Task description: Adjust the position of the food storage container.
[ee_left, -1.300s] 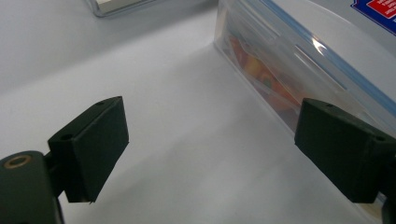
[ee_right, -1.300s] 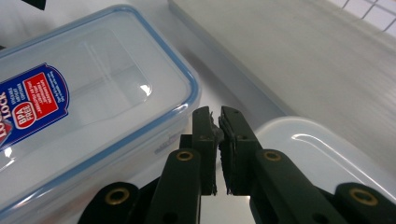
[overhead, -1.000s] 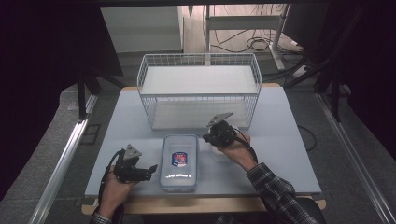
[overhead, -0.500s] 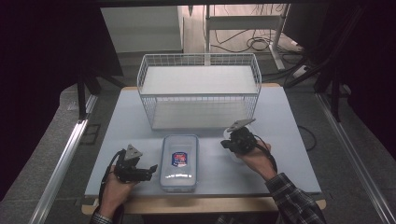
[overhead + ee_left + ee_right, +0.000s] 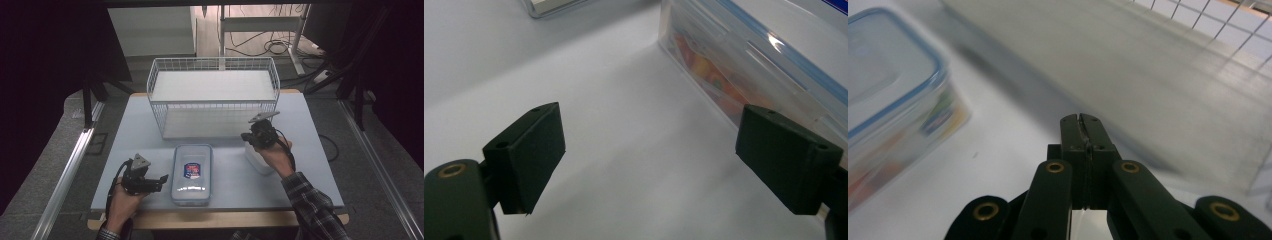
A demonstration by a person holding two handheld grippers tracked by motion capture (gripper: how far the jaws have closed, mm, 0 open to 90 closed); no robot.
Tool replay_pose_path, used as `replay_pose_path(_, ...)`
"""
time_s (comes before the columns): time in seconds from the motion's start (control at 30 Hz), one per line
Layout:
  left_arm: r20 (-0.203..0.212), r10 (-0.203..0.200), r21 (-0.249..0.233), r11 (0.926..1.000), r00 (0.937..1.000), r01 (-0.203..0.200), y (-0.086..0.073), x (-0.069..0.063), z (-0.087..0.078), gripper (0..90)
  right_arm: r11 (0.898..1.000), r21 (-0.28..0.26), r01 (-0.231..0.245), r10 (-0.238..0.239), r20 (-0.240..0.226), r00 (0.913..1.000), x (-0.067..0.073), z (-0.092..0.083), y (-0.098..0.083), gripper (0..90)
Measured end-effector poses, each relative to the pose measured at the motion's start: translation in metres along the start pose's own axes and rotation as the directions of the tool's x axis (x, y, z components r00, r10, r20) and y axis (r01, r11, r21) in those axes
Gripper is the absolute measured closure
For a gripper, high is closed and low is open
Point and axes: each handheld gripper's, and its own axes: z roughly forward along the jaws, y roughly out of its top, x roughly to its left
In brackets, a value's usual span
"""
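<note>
A lidded clear plastic box (image 5: 191, 174), rimmed in blue and bearing a red and blue label on its lid, lay flat on the pale table (image 5: 125, 130), near the front edge and between the two hands. The left gripper (image 5: 159, 181) rested low at the table's front left, just beside the box and apart from it; its jaws stood wide open with nothing between them, and in the left gripper view (image 5: 649, 160) one long side wall of the box (image 5: 724, 85) ran close along one of its fingers (image 5: 789, 157), colourful contents showing through the wall. The right gripper (image 5: 247, 136) was held above the table to the right of the box, in front of the white wire basket (image 5: 212, 97); its jaws were fully closed and empty, as the right gripper view (image 5: 1083, 122) showed, with the box (image 5: 893, 100) blurred at that view's left and the basket's mesh (image 5: 1228, 55) beyond. A second, smaller pale container (image 5: 260, 160) stood under the right hand (image 5: 274, 152).
</note>
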Motion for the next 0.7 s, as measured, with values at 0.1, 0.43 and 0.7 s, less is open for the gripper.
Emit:
replay_pose_path(0.1,-0.003,0.008,0.003,1.0,1.0,-0.008,0.0,0.0,0.0,12.6,0.999,0.046,0.009,-0.009,0.002,1.0,0.0,0.016,0.005,89.5)
replay_pose_path(0.43,0.002,0.015,0.011,0.9998,0.9999,-0.015,0.0,-0.002,0.002,12.7,0.993,0.115,0.006,-0.005,-0.01,0.9999,0.002,0.006,-0.013,89.6)
replay_pose_path(0.7,0.008,0.004,0.008,1.0,1.0,-0.004,0.0,-0.002,0.002,12.5,0.991,0.13,0.034,-0.03,-0.026,0.9992,0.013,-0.022,-0.035,89.5)
